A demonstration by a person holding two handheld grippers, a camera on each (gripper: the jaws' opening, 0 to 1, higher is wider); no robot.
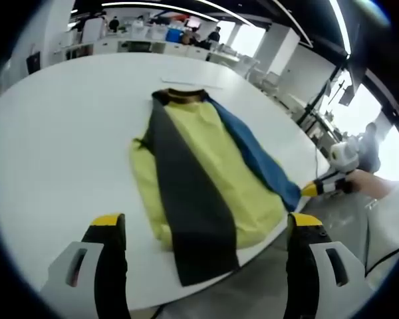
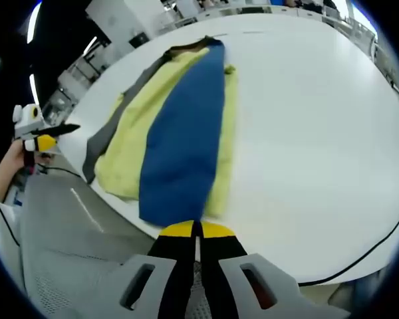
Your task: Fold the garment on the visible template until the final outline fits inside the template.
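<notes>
Two grippers were held at the near edge of a white table (image 1: 60,133). The garment (image 1: 206,179), yellow with a dark sleeve and a blue sleeve (image 2: 186,133) folded over its body, was laid lengthwise across the centre of both views, collar toward the top. The left gripper (image 1: 206,232) was seen with jaws spread wide, raised clear of the cloth. The right gripper (image 2: 197,232) was seen with jaws pressed together at the blue sleeve's lower end; whether cloth was pinched could not be told. The sleeves were judged folded inward to narrow the outline. No template outline could be made out.
</notes>
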